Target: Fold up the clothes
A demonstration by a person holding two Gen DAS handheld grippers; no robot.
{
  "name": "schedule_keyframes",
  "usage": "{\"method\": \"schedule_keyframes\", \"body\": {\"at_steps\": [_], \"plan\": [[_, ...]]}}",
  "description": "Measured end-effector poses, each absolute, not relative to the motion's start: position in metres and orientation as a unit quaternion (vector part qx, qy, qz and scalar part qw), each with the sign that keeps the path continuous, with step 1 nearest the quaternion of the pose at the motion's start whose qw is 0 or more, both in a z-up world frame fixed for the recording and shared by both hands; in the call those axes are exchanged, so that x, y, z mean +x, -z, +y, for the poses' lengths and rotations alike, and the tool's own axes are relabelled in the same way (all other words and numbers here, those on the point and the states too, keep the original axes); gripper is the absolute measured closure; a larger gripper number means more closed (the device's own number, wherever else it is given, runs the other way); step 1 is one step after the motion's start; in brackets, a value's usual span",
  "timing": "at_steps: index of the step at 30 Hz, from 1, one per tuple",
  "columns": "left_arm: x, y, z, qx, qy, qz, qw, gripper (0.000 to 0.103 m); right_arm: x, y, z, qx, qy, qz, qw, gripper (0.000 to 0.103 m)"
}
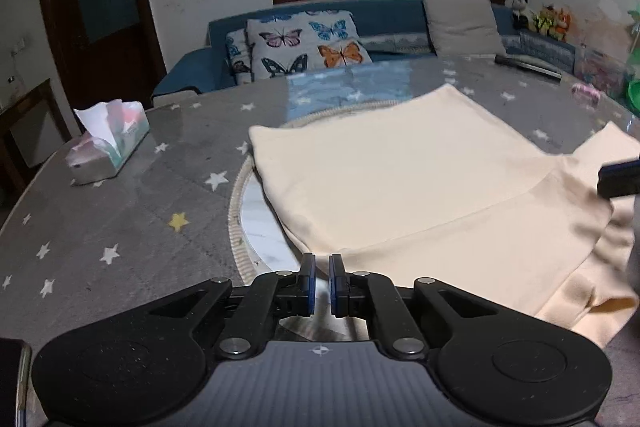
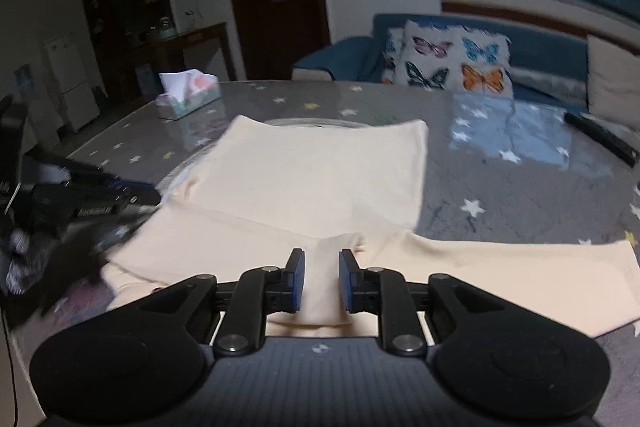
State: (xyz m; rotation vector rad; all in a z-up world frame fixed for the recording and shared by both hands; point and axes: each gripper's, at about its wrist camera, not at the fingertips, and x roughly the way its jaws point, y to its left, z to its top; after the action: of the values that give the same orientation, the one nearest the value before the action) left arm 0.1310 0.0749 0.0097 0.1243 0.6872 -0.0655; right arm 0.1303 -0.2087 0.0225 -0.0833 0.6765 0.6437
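Lying spread across the star-printed grey table (image 1: 120,187), the cream garment (image 1: 400,179) was where my eyes went at once: its far part sat flat and squared off, and a layer nearer to me overlapped it along a slanting edge, so at least one fold looked to be in the cloth. On my right side a sleeve-like flap (image 2: 520,279) lay stretched out toward the table edge, not tucked in, and a narrow strip of cloth (image 2: 322,279) ran between my right fingers. By my judgement the job was partway: the body looked partly doubled, while that flap and the loose near edge were left to bring in. My left gripper (image 1: 322,269) sat at the near-left hem with its fingers almost pressed together, only a sliver of gap showing, and I could not tell whether any fabric was caught in it. My right gripper (image 2: 322,263) was parted to a moderate width, straddling the strip without clamping it, as far as I could see. Off to the left a tissue box (image 1: 106,147) stood well apart from the cloth. As for writing, the box's print was too blurred to read, some pale lettering on the left gripper's side in the right view was illegible, and the garment showed no label or brand.
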Motion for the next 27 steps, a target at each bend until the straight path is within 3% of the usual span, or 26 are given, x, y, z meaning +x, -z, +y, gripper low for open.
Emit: {"method": "schedule_keyframes", "body": {"at_steps": [6,14,23,27], "plan": [[0.116,-0.011,0.052,0.079,0.085,0.337,0.934,0.095,0.126,0.001,-0.201,-0.053,-0.306,0.358,0.881,0.087],[0.118,-0.011,0.042,0.076,0.081,0.348,0.931,0.095,0.123,-0.013,-0.241,-0.015,-0.281,0.346,0.895,0.086],[0.131,-0.017,-0.022,0.077,0.148,0.339,0.926,0.094,0.155,-0.002,-0.335,0.048,-0.104,0.349,0.930,0.085],[0.141,-0.011,-0.048,0.081,0.167,0.347,0.919,0.094,0.168,0.001,-0.369,0.062,-0.044,0.341,0.937,0.080]]}}
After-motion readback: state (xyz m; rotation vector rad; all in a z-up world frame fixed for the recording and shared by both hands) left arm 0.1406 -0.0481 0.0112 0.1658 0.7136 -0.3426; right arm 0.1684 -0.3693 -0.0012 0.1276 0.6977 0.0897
